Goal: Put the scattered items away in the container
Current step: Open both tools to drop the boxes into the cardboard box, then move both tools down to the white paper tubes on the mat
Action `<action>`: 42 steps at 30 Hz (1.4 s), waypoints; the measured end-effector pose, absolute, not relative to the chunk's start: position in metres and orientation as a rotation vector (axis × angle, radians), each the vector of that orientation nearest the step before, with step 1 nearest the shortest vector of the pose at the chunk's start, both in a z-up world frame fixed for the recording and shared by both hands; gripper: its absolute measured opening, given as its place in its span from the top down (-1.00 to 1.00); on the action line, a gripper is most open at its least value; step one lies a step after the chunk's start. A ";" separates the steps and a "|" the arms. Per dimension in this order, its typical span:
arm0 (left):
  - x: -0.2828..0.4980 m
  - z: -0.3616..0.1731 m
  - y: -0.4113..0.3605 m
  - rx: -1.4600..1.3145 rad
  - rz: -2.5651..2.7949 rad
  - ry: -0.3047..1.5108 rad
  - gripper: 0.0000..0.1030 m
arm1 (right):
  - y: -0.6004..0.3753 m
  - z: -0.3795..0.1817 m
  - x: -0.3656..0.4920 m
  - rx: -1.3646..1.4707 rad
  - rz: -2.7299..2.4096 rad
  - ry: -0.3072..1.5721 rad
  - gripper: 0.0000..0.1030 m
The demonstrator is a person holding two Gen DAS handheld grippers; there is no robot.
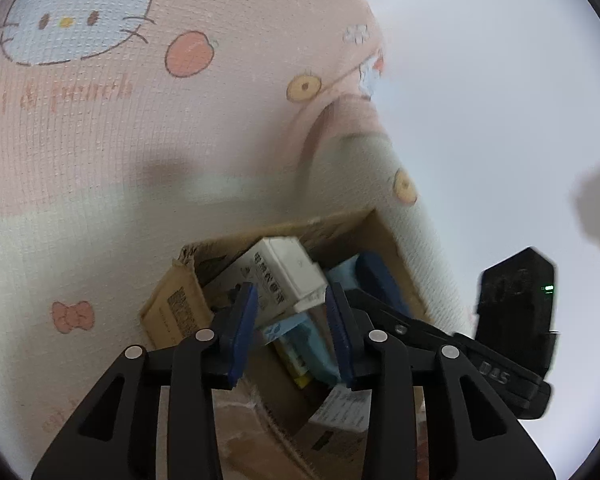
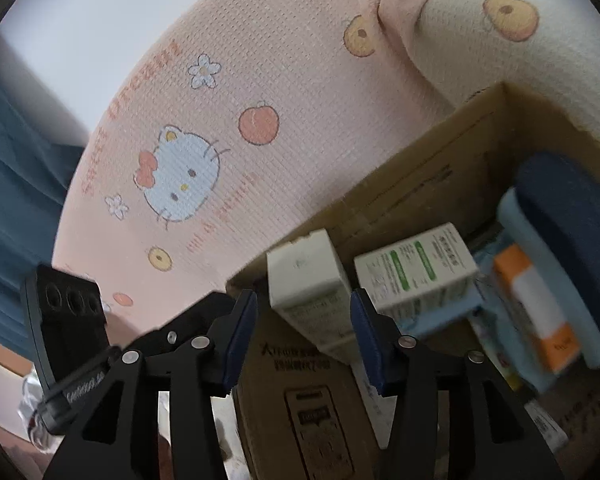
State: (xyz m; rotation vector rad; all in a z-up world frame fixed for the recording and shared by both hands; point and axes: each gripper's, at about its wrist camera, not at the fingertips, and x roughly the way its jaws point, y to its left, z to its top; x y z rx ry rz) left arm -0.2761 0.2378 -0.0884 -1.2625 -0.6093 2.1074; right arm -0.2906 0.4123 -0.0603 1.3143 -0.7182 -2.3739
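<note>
A brown cardboard box (image 1: 172, 312) lies on a pink cartoon blanket and holds several small packages. In the left wrist view a white medicine box (image 1: 280, 276) leans inside it, over light blue packs (image 1: 300, 340) and a dark blue item (image 1: 380, 284). My left gripper (image 1: 292, 328) is open and empty just above the box. In the right wrist view the cardboard box (image 2: 420, 184) holds a white box (image 2: 308, 280), a green-striped white box (image 2: 420, 272), an orange and white pack (image 2: 536, 312) and a dark blue case (image 2: 572, 216). My right gripper (image 2: 304, 336) is open; the white box stands between its fingers, untouched.
The pink blanket (image 1: 100, 140) covers the surface around the box, with a cream folded edge (image 2: 480, 52). The other gripper's black body (image 1: 516, 312) shows at right in the left view and at lower left (image 2: 68, 320) in the right view. Teal fabric (image 2: 8, 168) hangs at far left.
</note>
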 end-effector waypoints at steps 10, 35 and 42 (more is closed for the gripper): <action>-0.259 -0.084 0.243 -1.270 2.157 -0.544 0.26 | 0.422 -0.058 -0.258 1.340 -2.432 -0.709 0.10; -0.100 -0.086 0.092 -1.286 2.405 -0.213 -0.26 | 0.276 -0.051 -0.085 1.241 -2.420 -0.485 -0.36; -0.092 -0.133 0.009 -1.462 2.385 -0.515 -0.26 | 0.216 -0.098 -0.090 1.397 -2.239 -0.536 -0.36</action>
